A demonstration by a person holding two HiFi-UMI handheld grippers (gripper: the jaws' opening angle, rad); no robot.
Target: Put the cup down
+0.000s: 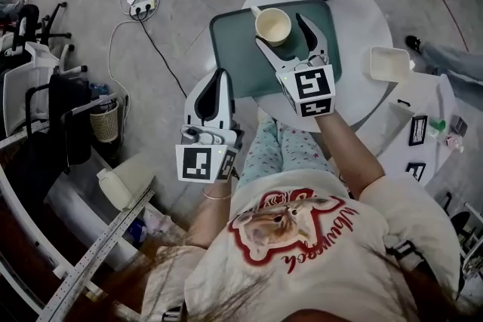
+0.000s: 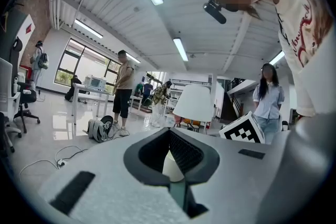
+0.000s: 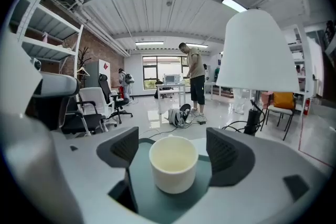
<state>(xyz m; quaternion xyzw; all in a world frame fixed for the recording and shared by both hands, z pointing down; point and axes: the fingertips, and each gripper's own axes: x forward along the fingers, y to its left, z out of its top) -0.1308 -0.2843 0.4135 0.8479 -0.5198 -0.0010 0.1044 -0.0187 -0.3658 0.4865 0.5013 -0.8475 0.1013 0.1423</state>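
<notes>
Right gripper [image 3: 173, 148]: jaws spread wide, clamped on nothing. I read a clear gap between each pad and the cup [image 3: 173, 162], which stands upright, mouth up, centred between them. The cup rests on the green tray [image 1: 234, 49], and the tray lies on the round white table [image 1: 362, 94].

Left gripper [image 1: 219, 76]: jaws together, empty. I hold it off the table edge, well apart from the cup, on the cup's left and nearer my body. A pale shape shows through the notch behind its closed tips in the left gripper view. It may be the cup, but I cannot confirm this.

Key relation: the cup sits directly ahead of the right gripper, on the line between its jaws, with its axis vertical. In the head view its handle points away from me and to the left, clear of both jaws.

Assessment: the cup appears to be set down and released. I judge that a straight pull-back along the jaw line is required. Any sideways drift risks a jaw clipping the cup wall.
</notes>
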